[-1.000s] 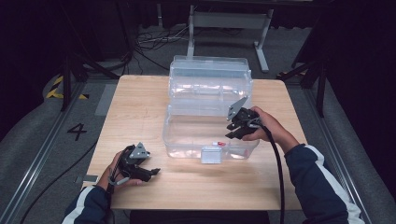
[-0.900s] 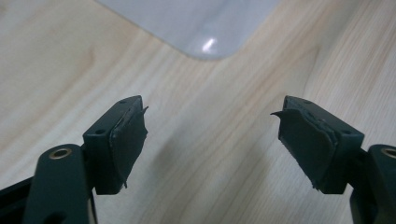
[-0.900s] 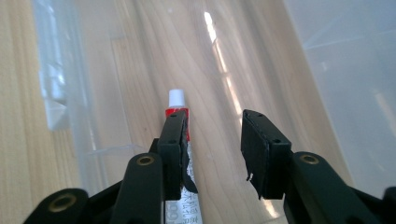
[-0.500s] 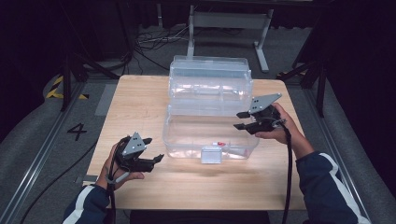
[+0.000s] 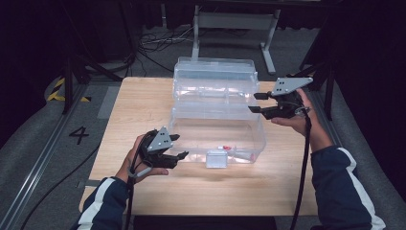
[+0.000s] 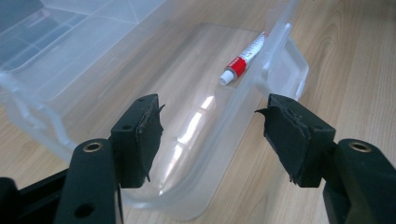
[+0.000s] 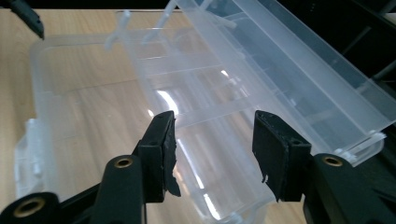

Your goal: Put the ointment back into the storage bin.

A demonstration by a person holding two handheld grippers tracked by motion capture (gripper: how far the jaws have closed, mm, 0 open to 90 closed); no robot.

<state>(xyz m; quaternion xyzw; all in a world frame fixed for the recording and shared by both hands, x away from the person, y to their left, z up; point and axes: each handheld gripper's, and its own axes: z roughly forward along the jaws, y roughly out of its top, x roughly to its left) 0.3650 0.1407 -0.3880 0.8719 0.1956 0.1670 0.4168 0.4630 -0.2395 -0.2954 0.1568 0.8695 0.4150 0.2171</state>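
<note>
A clear plastic box (image 5: 191, 139) stands in the middle of the wooden table with its lid (image 5: 213, 79) tilted open at the back. A small white tube with a red band (image 5: 229, 147) lies on the box floor near the front wall. My left gripper (image 5: 181, 146) hovers at the box's near left corner, open with nothing between its pads; its jaws have just been closing. Along its jaws (image 6: 208, 119) I look over the box wall (image 6: 219, 154) at the tube (image 6: 243, 59). My right gripper (image 5: 253, 102) hangs off the box's right side, open and empty, its jaws just opening. The right gripper (image 7: 212, 135) looks down on the lid (image 7: 289, 60).
The table (image 5: 143, 105) has bare wood left of the box and along its front edge. A white latch (image 5: 216, 158) sits on the box's front wall. A metal stand (image 5: 234, 24) and cables lie on the floor behind. One left jaw tip (image 7: 28, 14) shows far off.
Both hands have risen. The right gripper came up and away from the box's right end and its jaws widened. The left gripper lifted and moved toward the box's left corner.
</note>
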